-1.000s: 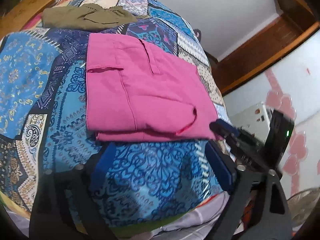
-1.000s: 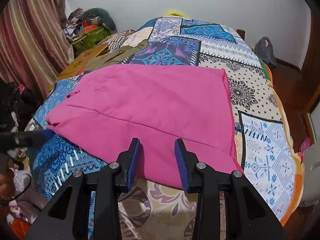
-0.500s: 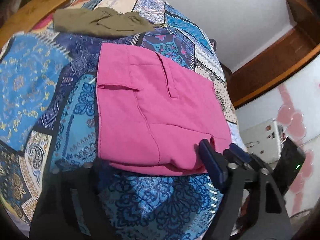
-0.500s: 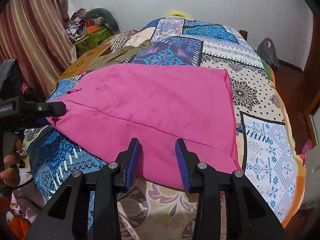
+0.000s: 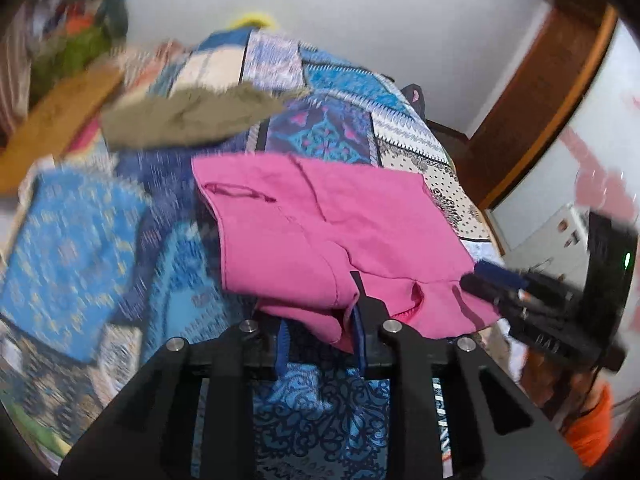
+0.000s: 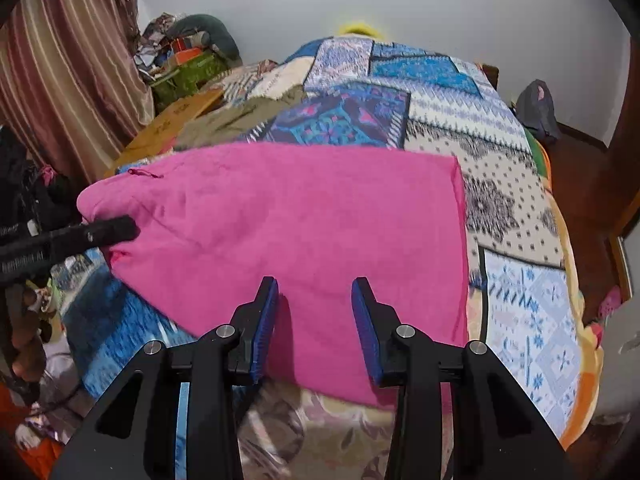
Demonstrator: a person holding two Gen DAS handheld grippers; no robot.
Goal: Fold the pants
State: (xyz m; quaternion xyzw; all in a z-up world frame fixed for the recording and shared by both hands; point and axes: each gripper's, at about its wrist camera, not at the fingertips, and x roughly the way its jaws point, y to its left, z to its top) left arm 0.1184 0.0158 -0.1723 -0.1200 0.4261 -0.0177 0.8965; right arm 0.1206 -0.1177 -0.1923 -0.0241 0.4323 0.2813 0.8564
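Observation:
The pink pants (image 5: 320,232) lie folded on the patterned bedspread (image 5: 320,412); they fill the middle of the right wrist view (image 6: 304,232). My left gripper (image 5: 320,320) is shut on the near edge of the pants and lifts it a little. It shows in the right wrist view (image 6: 108,230) at the pants' left corner. My right gripper (image 6: 314,320) is open, its fingers resting on the pants' near edge; it also shows in the left wrist view (image 5: 488,280) at the pants' right corner.
An olive garment (image 5: 192,116) lies farther back on the bed, also in the right wrist view (image 6: 236,120). A cardboard box (image 6: 176,120), clutter and a striped curtain (image 6: 68,72) stand at the left. A wooden door frame (image 5: 544,92) is at the right.
My left gripper has moved right along the near edge, closed on the pink fabric and lifted it. My right gripper has stayed open in place.

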